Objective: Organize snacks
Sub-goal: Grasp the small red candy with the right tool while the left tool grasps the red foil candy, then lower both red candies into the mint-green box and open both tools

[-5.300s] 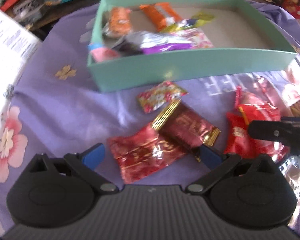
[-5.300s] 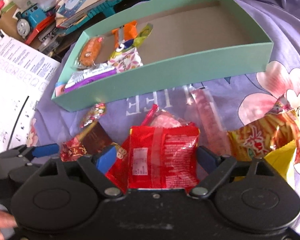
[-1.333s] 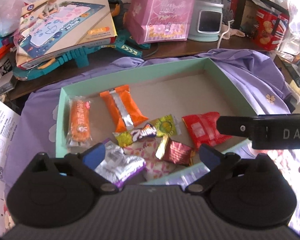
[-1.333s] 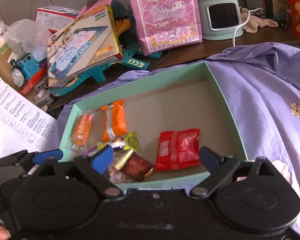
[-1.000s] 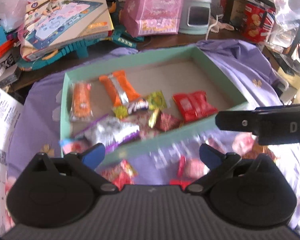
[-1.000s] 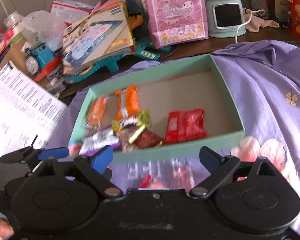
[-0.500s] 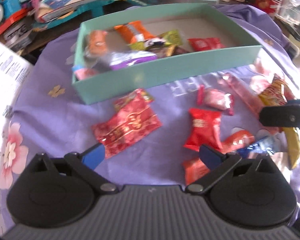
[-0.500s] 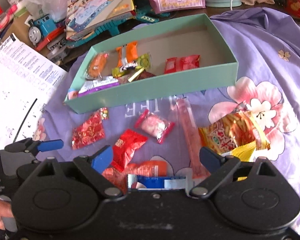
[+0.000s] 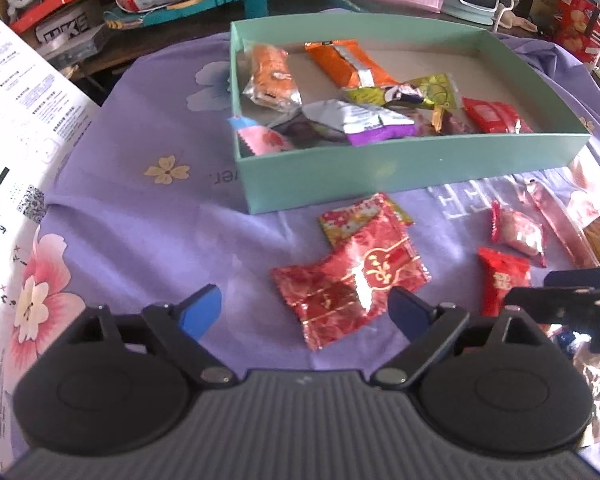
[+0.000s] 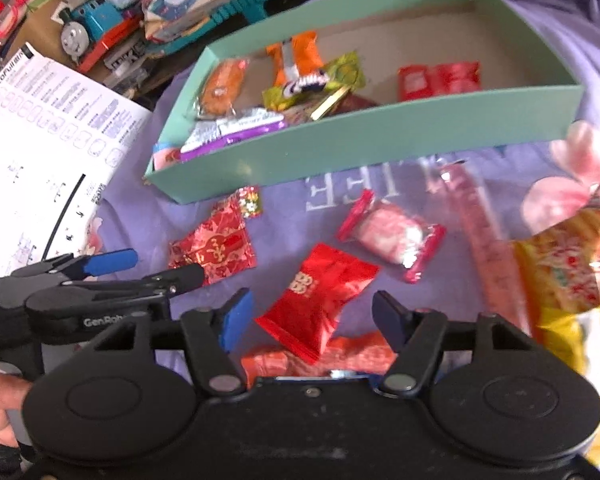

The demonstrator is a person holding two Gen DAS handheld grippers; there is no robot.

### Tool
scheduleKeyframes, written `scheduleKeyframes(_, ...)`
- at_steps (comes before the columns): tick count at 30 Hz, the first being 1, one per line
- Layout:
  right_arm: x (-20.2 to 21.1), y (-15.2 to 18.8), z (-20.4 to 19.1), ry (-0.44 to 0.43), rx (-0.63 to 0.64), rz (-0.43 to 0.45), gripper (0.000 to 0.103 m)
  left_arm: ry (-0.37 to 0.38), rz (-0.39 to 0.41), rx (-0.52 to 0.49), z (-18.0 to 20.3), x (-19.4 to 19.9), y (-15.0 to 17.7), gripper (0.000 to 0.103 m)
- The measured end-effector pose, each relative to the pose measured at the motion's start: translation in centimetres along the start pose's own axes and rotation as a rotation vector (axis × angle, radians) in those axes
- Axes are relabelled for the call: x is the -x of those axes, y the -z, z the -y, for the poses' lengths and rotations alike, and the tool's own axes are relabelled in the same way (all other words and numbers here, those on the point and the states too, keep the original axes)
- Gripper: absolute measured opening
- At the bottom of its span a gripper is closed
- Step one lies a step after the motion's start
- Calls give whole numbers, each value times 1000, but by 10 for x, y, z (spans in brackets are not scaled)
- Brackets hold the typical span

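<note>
A: Two tools, both pointing down at snacks on the purple cloth [image 9: 140, 208]. In the left wrist view the left tool [image 9: 304, 310] stands wide, its jaws just having closed a little; the patterned red packet [image 9: 350, 276] lies between the blue pads, but they do not press on it.

B: And the right tool [image 10: 312, 318]?

A: Its jaws have just been closing too, now about half open. The plain red packet [image 10: 318, 298] sits between its fingers at lower centre of the right wrist view, with a gap on both sides. Nothing is gripped.

B: Where is the box?

A: The green box [image 9: 412, 172] fills the upper middle of the left view. Inside it, crowded to the left end: two orange bars [image 9: 348, 66], a silver-and-purple packet [image 9: 360, 120], a yellow-green one [image 9: 432, 90] and a red packet [image 9: 494, 116]. Its right end is bare.

B: What lies loose outside it?

A: A small floral packet [image 9: 348, 218] touching the patterned red one, a pink candy [image 10: 392, 234] at centre of the right view, a long pink stick [image 10: 488, 240] beside it, and a yellow bag [image 10: 572, 272] at the right edge. An orange packet [image 10: 300, 360] lies just under the right tool, partly hidden.

B: Any hand showing?

A: A hand [image 10: 0, 400] at lower left of the right view, holding the left tool's grip.
</note>
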State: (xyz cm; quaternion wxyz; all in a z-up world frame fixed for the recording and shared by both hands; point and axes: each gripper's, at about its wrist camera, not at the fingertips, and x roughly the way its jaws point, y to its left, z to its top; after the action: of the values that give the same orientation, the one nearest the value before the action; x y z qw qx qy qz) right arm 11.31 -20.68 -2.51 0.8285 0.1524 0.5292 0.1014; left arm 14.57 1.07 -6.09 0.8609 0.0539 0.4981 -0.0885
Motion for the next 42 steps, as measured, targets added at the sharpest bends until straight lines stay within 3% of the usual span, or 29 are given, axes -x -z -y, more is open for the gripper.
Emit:
scheduleKeyframes(4,-15,1,-7,18,21,-26,62,4,-16,-7,-2,-8,-1,91)
scheduleKeyframes(7,-17,2,-11,49,65,-7,48,12,-25,-18,-3,-14,-3,91)
scheduleKeyframes(8,-16,3,-11,57,76,-5,38,15,-30,-21,-2,-16,-3,92)
scheduleKeyframes(9,-16,3,-10,66,86,-4,36,17,-36,-22,-1,-18,-4,92)
scheduleKeyframes(14,-9,4,0,89,114,7,36,52,-47,-2,5,-25,-5,90)
scheduleKeyframes(23,-9,1,5,65,102,6,43,69,-4,-51,32,-16,-7,42)
scheduleKeyframes(28,-12,1,2,73,109,36,43,48,1,-42,36,-17,-7,41)
scheduleKeyframes(31,-12,4,-2,102,153,53,37,34,6,-35,37,-12,-6,36)
scheduleKeyframes(42,7,10,8,80,115,59,36,54,11,2,30,12,-1,32)
